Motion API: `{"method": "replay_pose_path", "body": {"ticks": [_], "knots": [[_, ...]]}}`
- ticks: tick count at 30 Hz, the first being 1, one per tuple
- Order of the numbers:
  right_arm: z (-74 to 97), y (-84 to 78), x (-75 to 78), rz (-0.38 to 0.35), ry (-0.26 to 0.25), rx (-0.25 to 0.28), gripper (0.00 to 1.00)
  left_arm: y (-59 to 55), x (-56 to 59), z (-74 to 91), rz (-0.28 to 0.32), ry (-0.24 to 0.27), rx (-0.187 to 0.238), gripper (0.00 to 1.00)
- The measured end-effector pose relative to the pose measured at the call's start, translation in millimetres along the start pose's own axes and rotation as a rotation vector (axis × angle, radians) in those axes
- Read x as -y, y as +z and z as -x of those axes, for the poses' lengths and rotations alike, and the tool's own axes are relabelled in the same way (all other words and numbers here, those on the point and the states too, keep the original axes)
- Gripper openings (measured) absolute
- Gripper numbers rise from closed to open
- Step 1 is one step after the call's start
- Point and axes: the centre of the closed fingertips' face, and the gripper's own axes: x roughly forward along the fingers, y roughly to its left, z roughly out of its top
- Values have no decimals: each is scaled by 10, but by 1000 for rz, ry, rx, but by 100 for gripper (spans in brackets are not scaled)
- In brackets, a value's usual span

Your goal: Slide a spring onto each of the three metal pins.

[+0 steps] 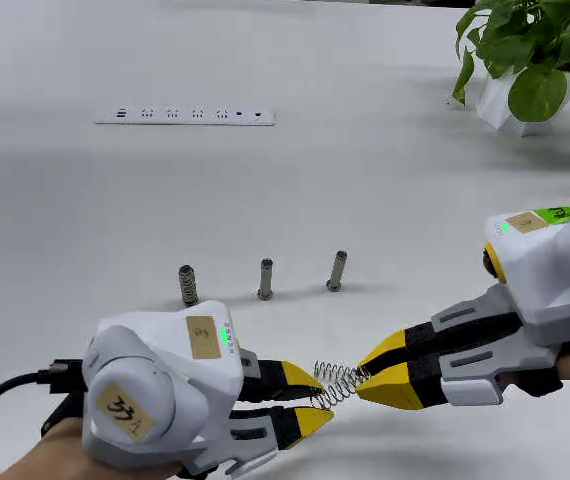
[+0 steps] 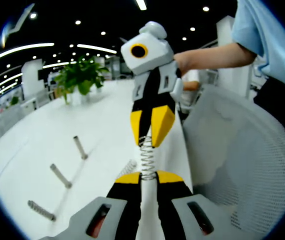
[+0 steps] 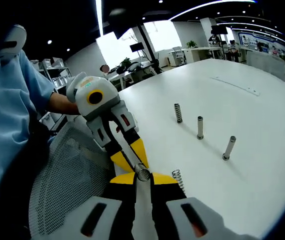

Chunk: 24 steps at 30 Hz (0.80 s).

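Both claws on one spring (image 1: 337,383), held just above the tabletop (image 1: 385,190).
L claw (image 1: 317,398) is clenched on one end and R claw (image 1: 365,378) on the other, tips nearly facing, w/ the coils spanning the gap btw them. Behind stand three pins in a row: left pin (image 1: 187,285) already wears a coil, middle pin (image 1: 265,278) and right pin (image 1: 336,271) are bare. A spare spring (image 3: 177,178) lies on the tabletop near the claws, prob. just under them. Well back are a power strip (image 1: 185,116) and a plant (image 1: 535,50).
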Motion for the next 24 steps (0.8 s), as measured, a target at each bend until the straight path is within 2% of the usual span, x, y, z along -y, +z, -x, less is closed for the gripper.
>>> {"method": "replay_pose_path", "body": {"ticks": [6,10,14,19,24], "knots": [[-11,48,-43,77,-27,-23,12,-3,11,-20,16,-2,-5,10],[-14,40,-9,99,-37,-42,12,-2,25,-39,25,-9,-7,10],[-16,29,-27,152,-52,-79,12,-11,41,-59,39,-18,-9,10],[-8,37,-47,208,-55,-114,12,4,66,-76,83,-24,11,10],[15,45,-46,222,-55,-126,12,24,61,-78,130,-22,40,10]]}}
